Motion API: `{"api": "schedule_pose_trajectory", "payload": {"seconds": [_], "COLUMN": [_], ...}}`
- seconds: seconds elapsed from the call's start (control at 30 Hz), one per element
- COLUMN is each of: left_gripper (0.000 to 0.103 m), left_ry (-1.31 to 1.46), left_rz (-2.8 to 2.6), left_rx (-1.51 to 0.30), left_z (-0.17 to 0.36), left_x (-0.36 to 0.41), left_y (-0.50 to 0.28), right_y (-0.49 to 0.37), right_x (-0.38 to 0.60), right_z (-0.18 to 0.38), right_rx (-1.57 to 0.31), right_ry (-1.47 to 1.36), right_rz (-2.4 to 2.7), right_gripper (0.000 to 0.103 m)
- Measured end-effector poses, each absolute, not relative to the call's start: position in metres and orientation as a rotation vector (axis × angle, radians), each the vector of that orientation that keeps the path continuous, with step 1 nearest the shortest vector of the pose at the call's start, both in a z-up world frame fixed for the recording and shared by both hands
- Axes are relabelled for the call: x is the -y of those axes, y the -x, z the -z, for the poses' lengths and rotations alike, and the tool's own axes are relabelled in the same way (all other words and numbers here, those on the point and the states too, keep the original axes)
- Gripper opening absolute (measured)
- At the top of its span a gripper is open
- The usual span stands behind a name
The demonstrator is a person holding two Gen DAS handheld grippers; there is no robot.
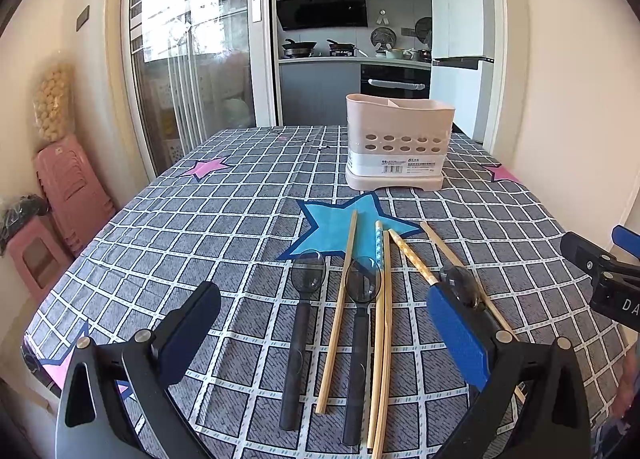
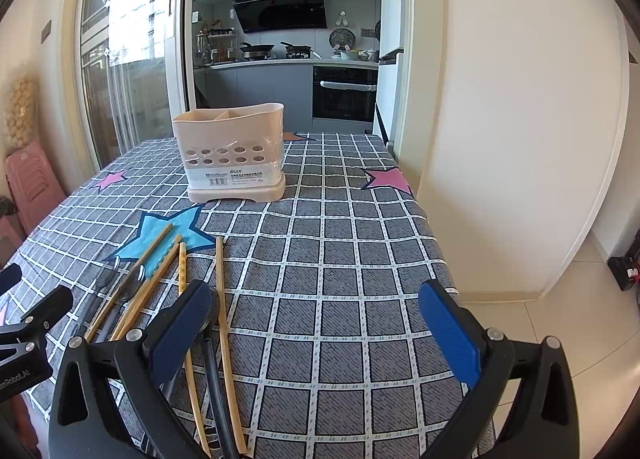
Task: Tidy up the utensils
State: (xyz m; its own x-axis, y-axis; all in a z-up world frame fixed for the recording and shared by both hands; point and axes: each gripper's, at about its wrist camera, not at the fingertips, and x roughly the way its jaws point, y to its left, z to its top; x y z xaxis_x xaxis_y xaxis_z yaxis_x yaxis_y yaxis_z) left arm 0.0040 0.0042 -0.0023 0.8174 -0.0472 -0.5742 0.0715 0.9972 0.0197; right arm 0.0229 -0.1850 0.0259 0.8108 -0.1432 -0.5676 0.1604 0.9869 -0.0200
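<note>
A beige utensil holder point(image 1: 395, 143) with divided compartments stands at the far side of the table; it also shows in the right wrist view point(image 2: 234, 157). Three dark spoons lie in front of it: one at the left point(image 1: 298, 339), one in the middle point(image 1: 360, 343), one partly hidden behind my right-hand pad point(image 1: 464, 287). Several wooden chopsticks point(image 1: 340, 311) lie among them. My left gripper point(image 1: 324, 323) is open above the spoons and chopsticks, holding nothing. My right gripper point(image 2: 316, 323) is open and empty, over the cloth to the right of the chopsticks point(image 2: 222, 315).
The table has a grey checked cloth point(image 1: 200, 239) with blue and pink stars. Its right edge point(image 2: 436, 243) drops off beside a white wall. Pink stools point(image 1: 68, 191) stand at the left. A kitchen doorway lies behind the table. The right gripper shows at the left wrist view's right edge point(image 1: 600, 275).
</note>
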Motion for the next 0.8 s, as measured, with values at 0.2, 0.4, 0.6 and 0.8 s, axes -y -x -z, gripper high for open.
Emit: {"api": "schedule_pose_trajectory", "payload": {"seconds": [0.2,0.4,0.6,0.8], "left_gripper": [0.103,0.103,0.103,0.103], "left_ry": [-0.049,-0.049,-0.052,-0.053], "left_rz": [0.063,0.063,0.065,0.066], "left_rx": [-0.612,-0.613,-0.612,-0.613], "left_z": [0.0035,0.0039,0.0047,0.0061], "left_x": [-0.0047,-0.0047,-0.0052,-0.0041], "left_y": [-0.0046,-0.0046,-0.0042,-0.0038], "right_y": [-0.0219,-0.0211,-0.0215,-0.0213], "right_x": [0.185,0.1852,0.1852,0.1851], "right_z": [-0.0258,-0.0262,-0.026,-0.0257], "right_rx": [-0.603,-0.602,-0.602,-0.602], "right_ry": [-0.032,-0.031,-0.033,-0.032], "right_rz": [0.163,0.162,0.161,0.161], "right_gripper": [0.103,0.103,0.103,0.103]}}
